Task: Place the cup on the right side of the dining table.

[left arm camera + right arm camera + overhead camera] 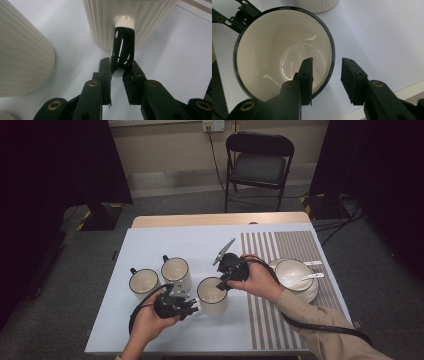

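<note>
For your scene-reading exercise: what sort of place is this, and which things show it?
Probably a recording studio or lab set up as a dining table: black curtains, a lone folding chair, and mugs on a table.

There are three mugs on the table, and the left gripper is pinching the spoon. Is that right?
Not quite. The left gripper is pinching the black handle of a mug, not the spoon, which lies in the bowl. The left gripper view shows this. Three mugs is right.
</note>
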The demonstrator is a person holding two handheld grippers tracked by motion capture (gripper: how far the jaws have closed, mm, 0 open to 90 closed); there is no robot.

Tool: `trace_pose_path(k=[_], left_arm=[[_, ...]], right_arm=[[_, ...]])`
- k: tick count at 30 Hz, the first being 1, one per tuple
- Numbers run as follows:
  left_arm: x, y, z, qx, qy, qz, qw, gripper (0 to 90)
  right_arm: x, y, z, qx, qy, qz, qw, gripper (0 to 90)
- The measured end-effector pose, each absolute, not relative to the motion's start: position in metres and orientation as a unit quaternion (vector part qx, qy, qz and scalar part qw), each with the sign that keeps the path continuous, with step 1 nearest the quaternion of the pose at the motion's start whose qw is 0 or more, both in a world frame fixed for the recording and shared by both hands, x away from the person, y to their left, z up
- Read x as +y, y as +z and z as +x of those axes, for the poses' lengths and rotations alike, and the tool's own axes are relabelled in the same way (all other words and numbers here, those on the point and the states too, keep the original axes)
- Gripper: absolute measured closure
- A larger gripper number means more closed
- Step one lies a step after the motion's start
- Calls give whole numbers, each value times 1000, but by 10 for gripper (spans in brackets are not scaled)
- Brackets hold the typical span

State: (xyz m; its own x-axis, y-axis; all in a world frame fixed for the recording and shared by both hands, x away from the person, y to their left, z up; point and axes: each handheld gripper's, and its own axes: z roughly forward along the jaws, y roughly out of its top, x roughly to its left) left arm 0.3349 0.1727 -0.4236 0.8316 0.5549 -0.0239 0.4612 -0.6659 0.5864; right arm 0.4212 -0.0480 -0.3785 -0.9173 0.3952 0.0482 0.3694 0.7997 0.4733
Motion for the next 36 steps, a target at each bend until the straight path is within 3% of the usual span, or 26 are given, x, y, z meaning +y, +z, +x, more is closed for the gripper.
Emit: trace_pose_path(k=[5,22,36], left_arm=[[172,-423,335,282,80,909,297,773],[167,-414,331,281,83,907,303,774],[161,-408,332,276,90,910,296,774]], right_arm=[[-45,-381,423,948,239,208,12,699],[-43,-386,428,944,234,234,21,816],[-44,-381,429,943,225,245,23,834]])
